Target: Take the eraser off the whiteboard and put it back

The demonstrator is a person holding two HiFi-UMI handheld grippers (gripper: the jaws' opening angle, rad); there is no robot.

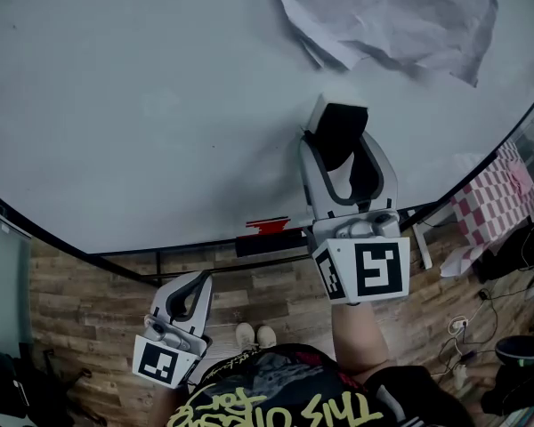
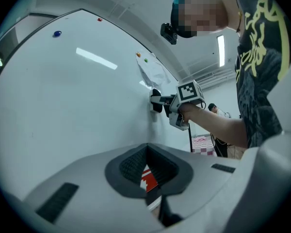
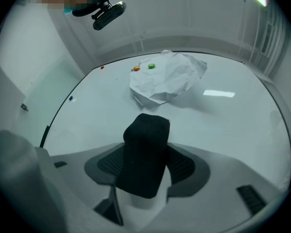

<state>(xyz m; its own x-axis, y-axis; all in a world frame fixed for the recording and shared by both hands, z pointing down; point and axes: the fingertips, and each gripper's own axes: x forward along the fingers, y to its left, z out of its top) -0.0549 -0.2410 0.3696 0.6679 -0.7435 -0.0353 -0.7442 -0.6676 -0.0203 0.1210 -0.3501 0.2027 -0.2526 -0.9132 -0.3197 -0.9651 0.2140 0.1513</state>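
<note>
The black eraser (image 1: 338, 149) rests against the whiteboard (image 1: 160, 105), just below a crumpled sheet of paper. My right gripper (image 1: 344, 132) is around it, jaws wide, and the pads lie against its two sides. In the right gripper view the eraser (image 3: 145, 154) fills the space between the pads. From the left gripper view, the right gripper (image 2: 157, 102) shows pressed to the board at arm's length. My left gripper (image 1: 203, 281) hangs low beneath the board's lower edge, shut and holding nothing.
Crumpled white paper (image 1: 392, 16) is stuck to the board under an orange and a green magnet (image 3: 144, 67). A red item (image 1: 267, 226) lies on the board's ledge. A pink checkered cloth (image 1: 494, 198) and cables lie at the right on the wooden floor.
</note>
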